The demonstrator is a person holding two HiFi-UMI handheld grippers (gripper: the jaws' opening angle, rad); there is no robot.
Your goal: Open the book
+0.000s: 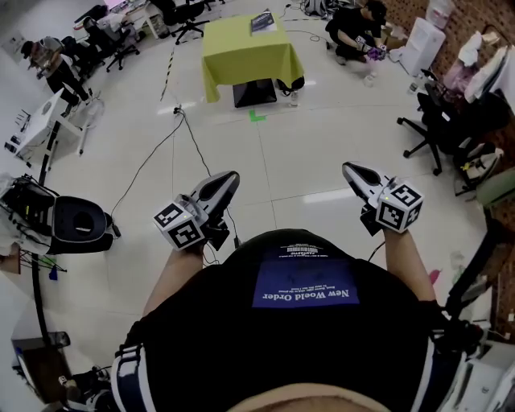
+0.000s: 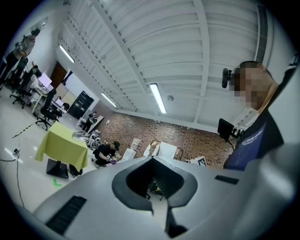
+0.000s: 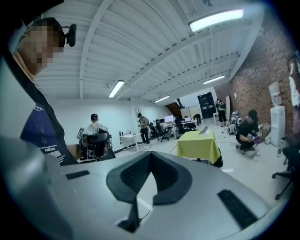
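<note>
Far across the pale tiled floor, at the top of the head view, the book (image 1: 263, 22) lies closed and flat near one edge of a table (image 1: 241, 52) draped in a yellow-green cloth, well apart from both grippers. Close in front of the person's dark shirt, the left gripper (image 1: 228, 179) and the right gripper (image 1: 351, 170) are held over bare floor, their tips angled slightly toward each other and up toward the table. Each gripper carries its cube with square markers, the left one (image 1: 179, 226) and the right one (image 1: 400, 205) just above the person's forearms. Looking along its own jaws, the left gripper (image 2: 152, 161) has its tips drawn together with nothing between them, and the draped table (image 2: 61, 147) sits small at the left of that view. The right gripper (image 3: 150, 154) likewise has its jaws closed tip to tip and empty; beyond them the same table (image 3: 199, 145) stands in the distance with the book (image 3: 205, 130) on top. A black cable (image 1: 161, 145) trails across the floor between the person and the table, and another person (image 1: 354, 32) crouches on the floor just to the table's right.
</note>
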